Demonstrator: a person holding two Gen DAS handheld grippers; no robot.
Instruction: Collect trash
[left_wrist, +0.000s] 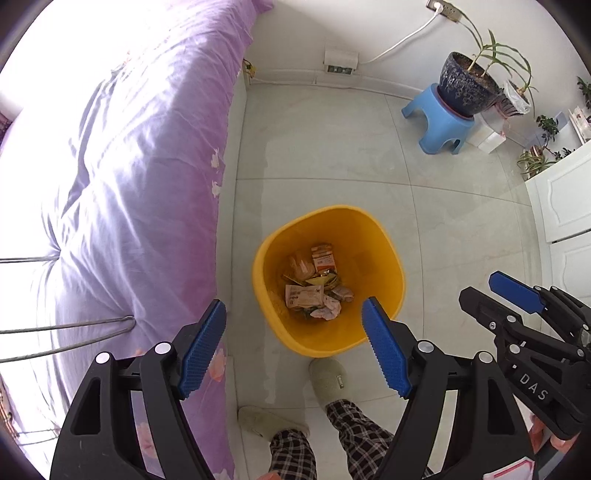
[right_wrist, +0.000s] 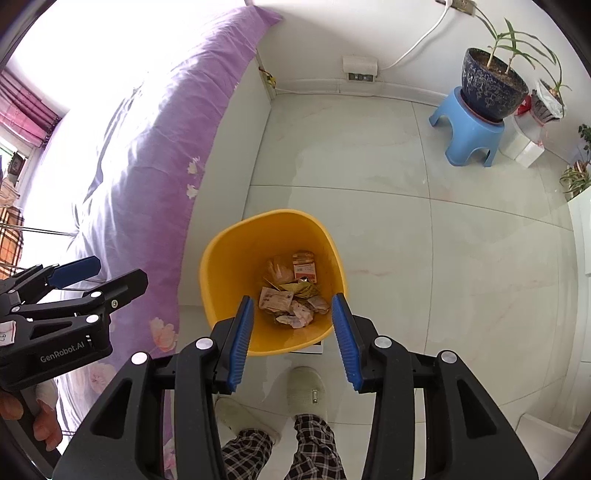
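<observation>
Yellow bin on floor beside bed, wrappers and crumpled tissue at bottom. Light, floppy, crinkly stuff, probably slippery foil; pinch by loose edge. Left hand-held gripper wide open, empty. Right hand-held gripper partly open, empty too.

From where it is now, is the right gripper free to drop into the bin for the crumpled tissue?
Probably yes. The right gripper hangs open and empty above the bin, whose mouth is uncovered; the tissue lies on top of the wrappers at the near side. The left gripper is off to the side.
</observation>
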